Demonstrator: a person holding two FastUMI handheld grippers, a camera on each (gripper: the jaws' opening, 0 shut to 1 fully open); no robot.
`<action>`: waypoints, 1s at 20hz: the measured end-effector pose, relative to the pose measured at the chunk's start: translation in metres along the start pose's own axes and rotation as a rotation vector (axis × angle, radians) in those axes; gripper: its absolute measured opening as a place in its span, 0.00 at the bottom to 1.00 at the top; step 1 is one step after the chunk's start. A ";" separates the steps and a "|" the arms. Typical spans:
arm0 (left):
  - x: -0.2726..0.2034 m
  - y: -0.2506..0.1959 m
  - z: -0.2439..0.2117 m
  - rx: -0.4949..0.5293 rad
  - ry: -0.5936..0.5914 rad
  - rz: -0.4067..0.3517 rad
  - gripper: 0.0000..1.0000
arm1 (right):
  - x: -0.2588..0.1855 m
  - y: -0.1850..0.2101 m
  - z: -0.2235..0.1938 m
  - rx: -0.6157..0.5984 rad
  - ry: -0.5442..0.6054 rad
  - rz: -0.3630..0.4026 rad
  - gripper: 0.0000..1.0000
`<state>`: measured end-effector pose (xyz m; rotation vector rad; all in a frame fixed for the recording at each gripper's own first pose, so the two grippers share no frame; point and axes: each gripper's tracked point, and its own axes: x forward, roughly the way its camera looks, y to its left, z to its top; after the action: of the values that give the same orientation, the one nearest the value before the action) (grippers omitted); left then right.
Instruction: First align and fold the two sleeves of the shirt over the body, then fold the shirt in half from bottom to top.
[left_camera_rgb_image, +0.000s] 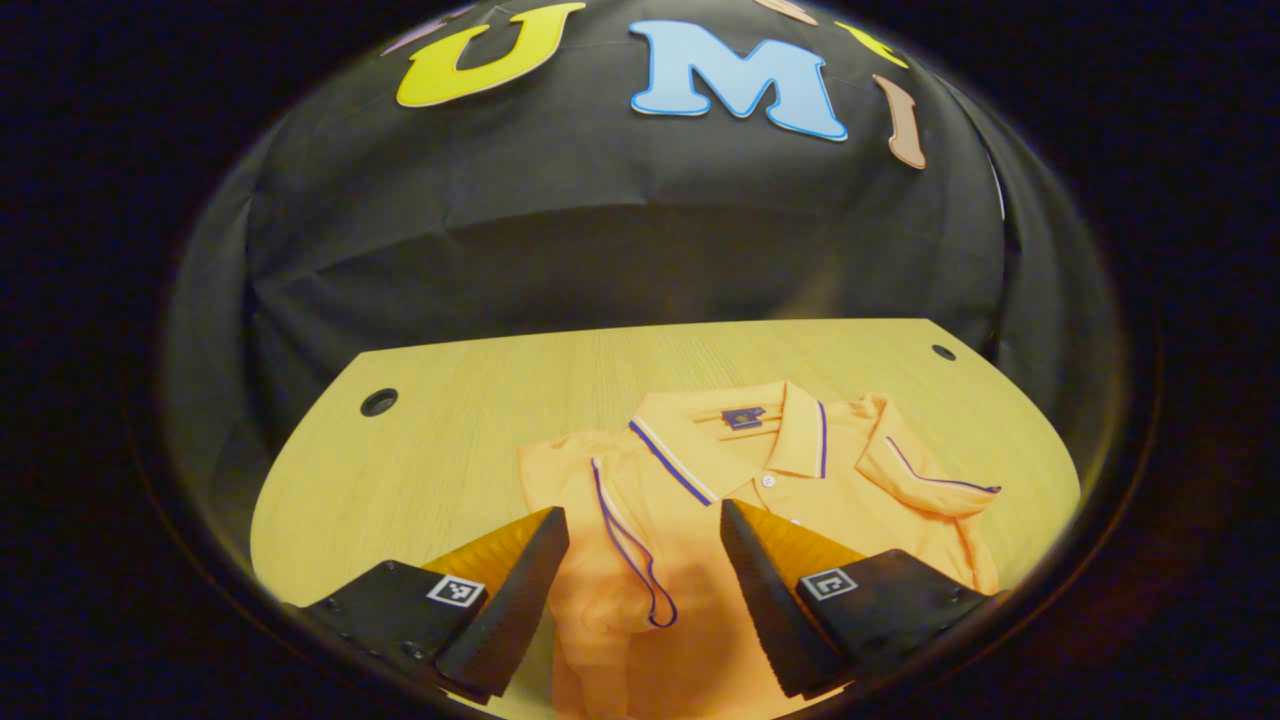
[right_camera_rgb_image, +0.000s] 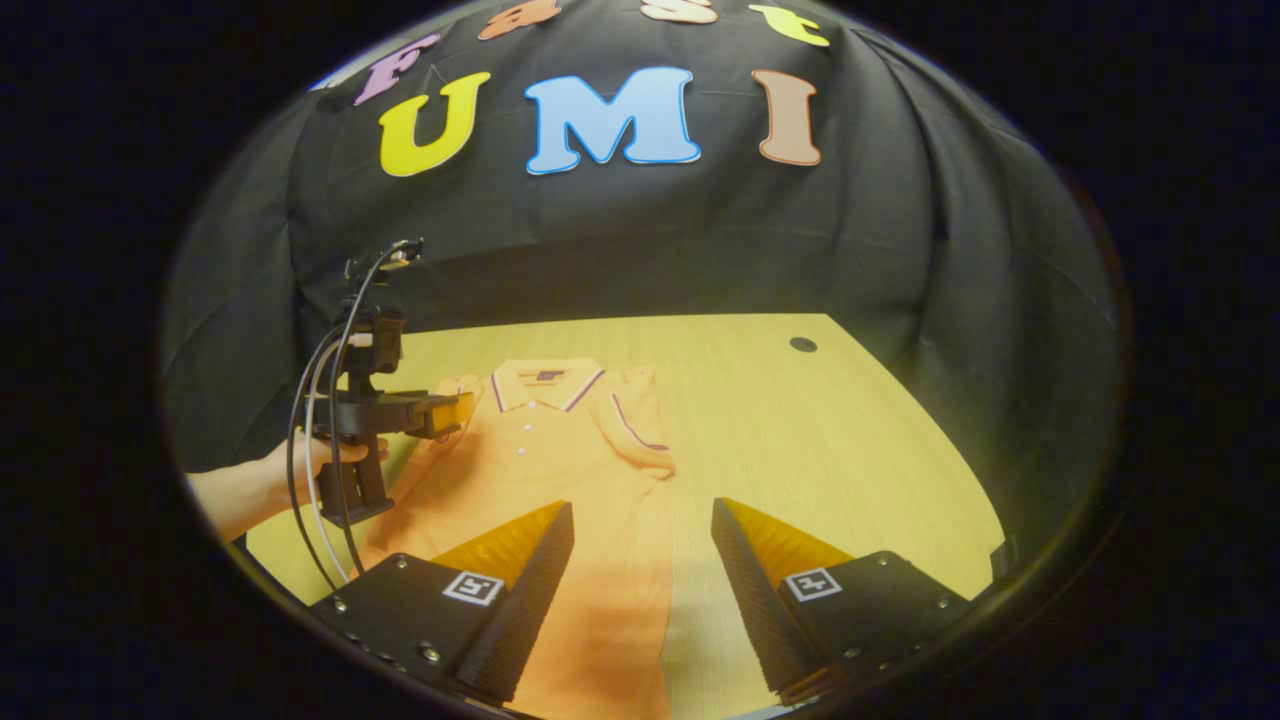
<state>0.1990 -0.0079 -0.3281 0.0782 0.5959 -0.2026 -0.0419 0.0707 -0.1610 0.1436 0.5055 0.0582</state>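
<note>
Wooden table (left_camera_rgb_image: 450, 420): light grain, cable holes at the far corners, bare beyond and beside the jaws of both grippers.

Orange polo shirt (right_camera_rgb_image: 540, 450): laid flat, front up, collar (left_camera_rgb_image: 720, 440) pointing away, hem nearest the jaws. Body spread flat, probably so sleeves can land squarely on it. In the right gripper view, shirt ahead of the jaws and to the left of their gap, its near edge passing between them.

Sleeves: in the left gripper view, one sleeve (left_camera_rgb_image: 620, 530) with dark piping already lying across the chest, just ahead of the gap between the jaws. Other sleeve (left_camera_rgb_image: 925, 465) ahead and to the right of the jaws, turned inward but bunched, alignment uncertain. Judged stage: sleeve folding nearly finished, bottom-to-top fold not yet done.

Left gripper (left_camera_rgb_image: 640, 590): jaws apart, nothing between them, hovering above the folded sleeve. Likely placed here to inspect or smooth the fold. In the right gripper view, seen farther off at the shirt's shoulder, carried by a hand (right_camera_rgb_image: 300, 470).

Right gripper (right_camera_rgb_image: 640, 590): jaws apart, nothing clamped, poised over the shirt's lower side edge, a sensible station for taking the hem.
</note>
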 end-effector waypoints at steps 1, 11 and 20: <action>-0.008 0.000 -0.002 0.003 -0.006 0.002 0.96 | -0.003 0.000 -0.004 -0.004 0.001 0.004 0.87; -0.116 -0.002 -0.069 0.004 0.033 -0.008 0.96 | -0.022 -0.003 -0.071 -0.017 0.047 0.049 0.87; -0.212 -0.015 -0.140 -0.007 0.082 -0.037 0.96 | -0.052 0.006 -0.143 -0.046 0.129 0.112 0.87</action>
<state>-0.0522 0.0311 -0.3245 0.0692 0.6800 -0.2344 -0.1572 0.0895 -0.2593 0.1232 0.6243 0.1889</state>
